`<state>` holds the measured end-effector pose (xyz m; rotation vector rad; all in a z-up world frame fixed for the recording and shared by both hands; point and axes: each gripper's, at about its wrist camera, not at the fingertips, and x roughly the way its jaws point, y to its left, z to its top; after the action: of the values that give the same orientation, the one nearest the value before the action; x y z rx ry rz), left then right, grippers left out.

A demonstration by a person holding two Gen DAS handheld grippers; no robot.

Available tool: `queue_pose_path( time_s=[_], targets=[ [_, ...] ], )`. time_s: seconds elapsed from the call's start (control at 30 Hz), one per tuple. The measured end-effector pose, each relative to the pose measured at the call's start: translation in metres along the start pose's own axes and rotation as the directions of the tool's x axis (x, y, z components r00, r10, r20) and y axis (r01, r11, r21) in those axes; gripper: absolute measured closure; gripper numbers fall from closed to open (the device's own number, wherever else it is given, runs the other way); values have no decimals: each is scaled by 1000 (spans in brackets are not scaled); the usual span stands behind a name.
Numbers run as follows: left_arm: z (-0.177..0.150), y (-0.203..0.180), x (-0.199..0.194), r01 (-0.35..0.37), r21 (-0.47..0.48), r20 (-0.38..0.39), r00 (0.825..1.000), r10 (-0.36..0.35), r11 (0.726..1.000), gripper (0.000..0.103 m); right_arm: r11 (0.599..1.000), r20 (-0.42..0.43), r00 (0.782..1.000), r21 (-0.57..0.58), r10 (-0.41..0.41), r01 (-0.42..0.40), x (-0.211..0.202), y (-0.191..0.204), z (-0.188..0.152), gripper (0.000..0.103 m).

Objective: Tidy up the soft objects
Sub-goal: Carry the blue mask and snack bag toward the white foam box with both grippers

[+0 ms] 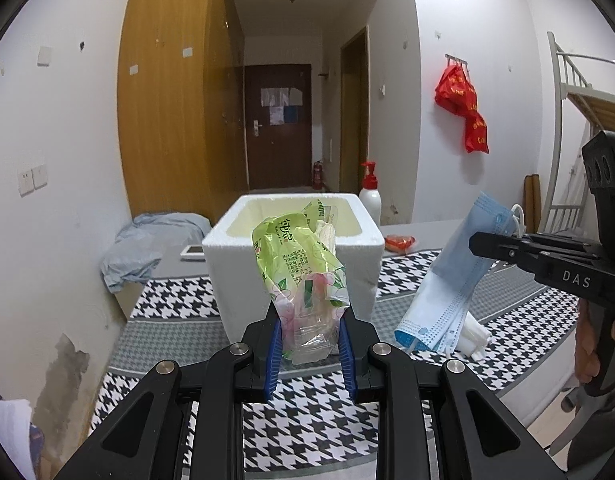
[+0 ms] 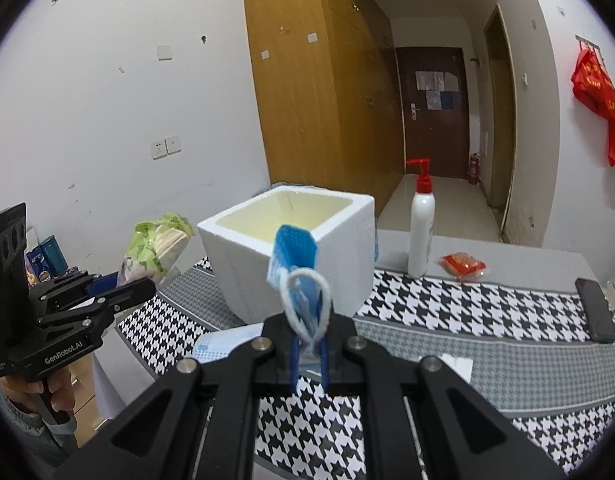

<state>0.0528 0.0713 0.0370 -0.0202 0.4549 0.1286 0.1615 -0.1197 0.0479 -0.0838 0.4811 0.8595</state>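
Observation:
My left gripper is shut on a green tissue pack and holds it upright in front of the white foam box. It also shows in the right wrist view with the pack left of the box. My right gripper is shut on a bundle of blue face masks and their white ear loop, held above the table near the box. From the left wrist view the masks hang from the right gripper.
A houndstooth cloth covers the table. A white pump bottle, a red packet and a dark phone lie right of the box. Another mask lies on the cloth. A grey cloth lies left.

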Motion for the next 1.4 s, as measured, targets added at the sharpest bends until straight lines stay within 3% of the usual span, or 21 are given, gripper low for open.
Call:
queue_pose_path(
  time_s=[0.8,1.4],
  targets=[
    [35,17,-7,-35,8,89,995,34,999,77,999,97,995,-27,26,-24,6,9,71,92],
    [36,33,8,-65,-29,76,995,67,997,77,999,74,996,-22,45,-43,53,15,98,92]
  ],
)
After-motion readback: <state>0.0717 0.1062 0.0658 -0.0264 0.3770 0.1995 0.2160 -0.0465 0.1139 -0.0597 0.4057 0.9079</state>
